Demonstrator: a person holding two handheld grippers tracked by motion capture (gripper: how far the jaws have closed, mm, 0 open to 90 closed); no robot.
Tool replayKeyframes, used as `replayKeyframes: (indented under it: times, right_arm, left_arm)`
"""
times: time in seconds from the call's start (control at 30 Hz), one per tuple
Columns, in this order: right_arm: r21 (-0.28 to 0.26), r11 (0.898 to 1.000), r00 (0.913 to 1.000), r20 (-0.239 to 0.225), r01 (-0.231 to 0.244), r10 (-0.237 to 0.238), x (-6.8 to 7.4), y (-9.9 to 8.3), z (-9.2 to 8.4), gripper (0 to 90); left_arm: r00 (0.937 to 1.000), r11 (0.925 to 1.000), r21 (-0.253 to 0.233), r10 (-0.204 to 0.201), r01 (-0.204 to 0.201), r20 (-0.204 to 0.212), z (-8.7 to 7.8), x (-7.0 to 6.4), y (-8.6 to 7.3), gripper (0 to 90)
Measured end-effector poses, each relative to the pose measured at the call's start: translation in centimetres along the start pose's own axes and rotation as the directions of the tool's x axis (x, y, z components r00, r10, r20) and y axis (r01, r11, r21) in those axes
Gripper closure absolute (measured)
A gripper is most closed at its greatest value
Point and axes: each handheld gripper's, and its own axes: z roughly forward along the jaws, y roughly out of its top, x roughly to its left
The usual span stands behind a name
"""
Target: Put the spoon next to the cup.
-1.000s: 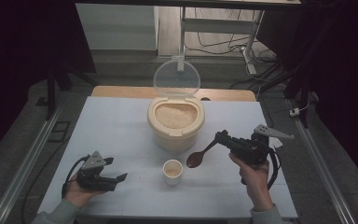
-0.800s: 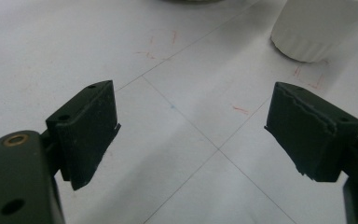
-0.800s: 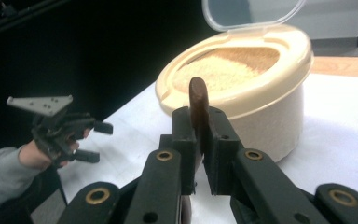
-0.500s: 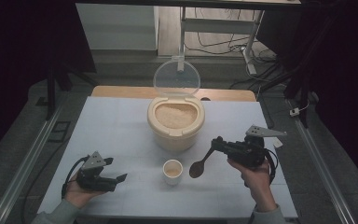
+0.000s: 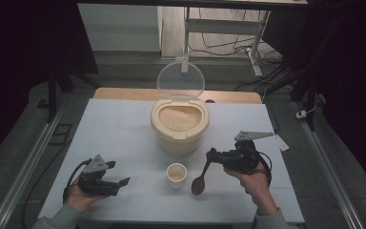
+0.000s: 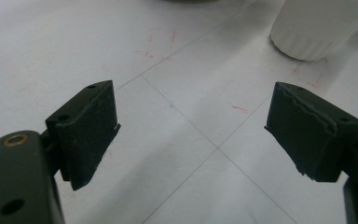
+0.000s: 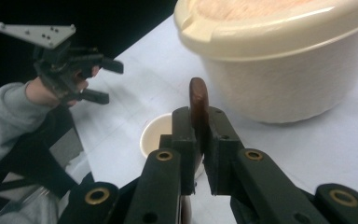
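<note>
White table (image 5: 114,129); right gripper (image 5: 211,156) fingers clamp spoon (image 5: 200,181), bowl down toward person; left gripper (image 5: 122,182) fingers wide.

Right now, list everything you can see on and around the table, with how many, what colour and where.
Rice container: one, cream, table centre, filled with pale grain.
Lid: one, clear, standing open behind the container.
Cup: one, white, in front of the container.
Spoon: one, dark brown, bowl hanging down just right of the cup.
Table: one, white top.
Cables: several, dark, on the floor behind the table.
Left gripper: black, front left, jaws open, nothing between them.
Right gripper: black, front right, shut on the spoon's handle.
</note>
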Motion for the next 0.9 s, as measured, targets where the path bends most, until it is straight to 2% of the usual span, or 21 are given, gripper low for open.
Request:
replayKeyframes:
  times: [0.13, 0.27, 0.4, 0.63, 0.9]
  right_arm:
    - [0.046, 0.999, 0.9996, -0.030, -0.001, 0.003, 0.0, -0.1, 1.2, 83.4]
    - [0.080, 0.997, 0.9996, -0.027, -0.010, 0.012, -0.5, -0.4, 2.3, 83.3]
    - [0.066, 0.997, 0.9993, -0.017, -0.033, 0.034, -1.4, -0.6, 2.9, 81.9]
    - [0.044, 0.998, 0.9966, 0.077, -0.033, 0.029, -3.1, -1.3, 3.8, 75.9]
    - [0.052, 0.998, 0.9835, 0.179, -0.036, 0.026, -4.7, -2.1, 5.3, 68.9]
  left_arm:
    - [1.0000, 1.0000, 0.003, 0.003, -0.003, 0.001, 0.0, 0.0, 0.0, 16.7]
    - [1.0000, 1.0000, 0.003, 0.003, -0.003, 0.002, 0.1, 0.0, 0.0, 16.7]
    - [1.0000, 1.0000, 0.004, 0.006, -0.006, 0.002, 0.1, 0.0, 0.0, 16.7]
    - [1.0000, 1.0000, 0.002, -0.004, 0.004, 0.005, 0.1, 0.1, 0.0, 16.8]
    - [1.0000, 1.0000, 0.003, -0.008, 0.008, -0.003, 0.0, 0.2, 0.0, 16.8]
